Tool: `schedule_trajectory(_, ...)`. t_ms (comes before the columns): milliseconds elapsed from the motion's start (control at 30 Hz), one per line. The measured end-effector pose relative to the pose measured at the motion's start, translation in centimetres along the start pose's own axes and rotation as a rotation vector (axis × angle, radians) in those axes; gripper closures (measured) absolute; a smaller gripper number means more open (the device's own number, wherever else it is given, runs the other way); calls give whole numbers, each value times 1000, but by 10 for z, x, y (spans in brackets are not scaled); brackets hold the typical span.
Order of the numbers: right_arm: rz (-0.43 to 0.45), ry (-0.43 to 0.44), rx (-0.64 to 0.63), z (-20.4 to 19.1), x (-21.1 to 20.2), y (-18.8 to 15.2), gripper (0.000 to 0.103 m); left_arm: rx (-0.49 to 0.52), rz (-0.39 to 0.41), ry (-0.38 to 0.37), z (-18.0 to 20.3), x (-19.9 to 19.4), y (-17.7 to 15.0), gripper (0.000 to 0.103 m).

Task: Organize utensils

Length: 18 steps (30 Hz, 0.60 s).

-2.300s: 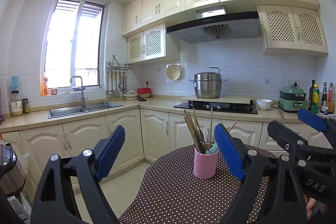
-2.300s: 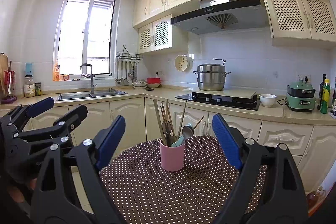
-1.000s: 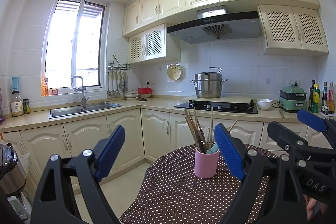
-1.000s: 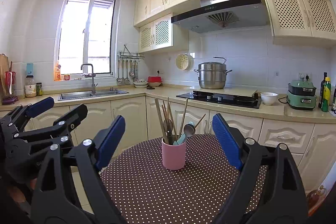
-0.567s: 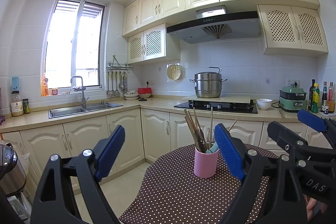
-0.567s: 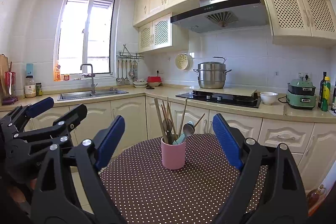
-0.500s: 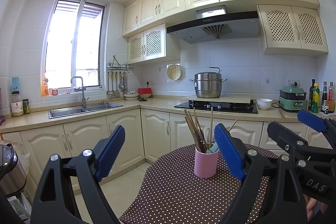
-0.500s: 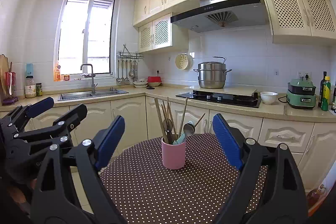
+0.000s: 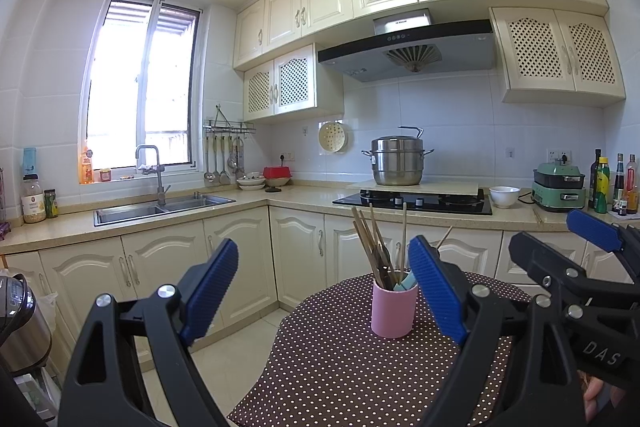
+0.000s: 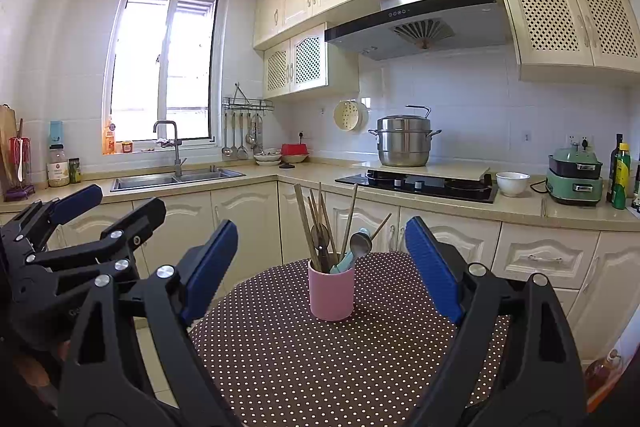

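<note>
Kitchen scene, left to right. Far left in the left wrist view: a steel kettle-like appliance (image 9: 18,323) at the frame edge, only partly seen. On the counter by the window, a jar (image 9: 33,193) and bottles, then the double steel sink (image 9: 160,207) with its tap (image 9: 154,171). Ladles and spoons hang from a wall rack (image 9: 226,147) just right of the window; bowls and a red dish (image 9: 277,173) sit on the counter below.

Left gripper (image 9: 324,297): blue pads wide apart, nothing between them, pointing level. Its left pad is over the floor side, its right pad close beside the cup in the picture, not touching it.

Task item: pink utensil cup (image 10: 331,293), upright on the round table with the dark polka-dot cloth (image 10: 320,367), toward the table's far side. It holds wooden chopsticks (image 10: 306,227), a metal spoon (image 10: 360,241) with bowl up, and a teal-handled piece; all lean loosely. In the right wrist view the cup sits roughly centred between the pads.

Right gripper (image 10: 320,273): pads also spread wide, empty, well short of the cup. It shows at the right edge of the left wrist view, with a bit of a hand (image 9: 596,393) under it.

Further right: steel steamer pot (image 10: 404,141) on a board over the black hob (image 10: 416,185), range hood (image 10: 416,23) above, white bowl (image 10: 513,183), green electric cooker (image 10: 576,177), sauce bottles (image 10: 620,173) at far right.
</note>
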State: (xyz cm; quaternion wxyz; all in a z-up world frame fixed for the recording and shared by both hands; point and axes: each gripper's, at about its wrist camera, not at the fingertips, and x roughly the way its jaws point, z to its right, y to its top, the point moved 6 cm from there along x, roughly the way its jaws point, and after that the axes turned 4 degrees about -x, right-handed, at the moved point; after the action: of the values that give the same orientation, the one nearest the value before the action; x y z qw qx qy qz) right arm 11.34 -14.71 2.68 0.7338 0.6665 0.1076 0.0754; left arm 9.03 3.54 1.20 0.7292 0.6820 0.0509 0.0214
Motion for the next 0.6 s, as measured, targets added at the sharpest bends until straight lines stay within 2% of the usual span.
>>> schedule_trajectory(600, -4, 3, 1, 0, 2, 0, 18, 1, 0, 0, -5, 1, -2, 18)
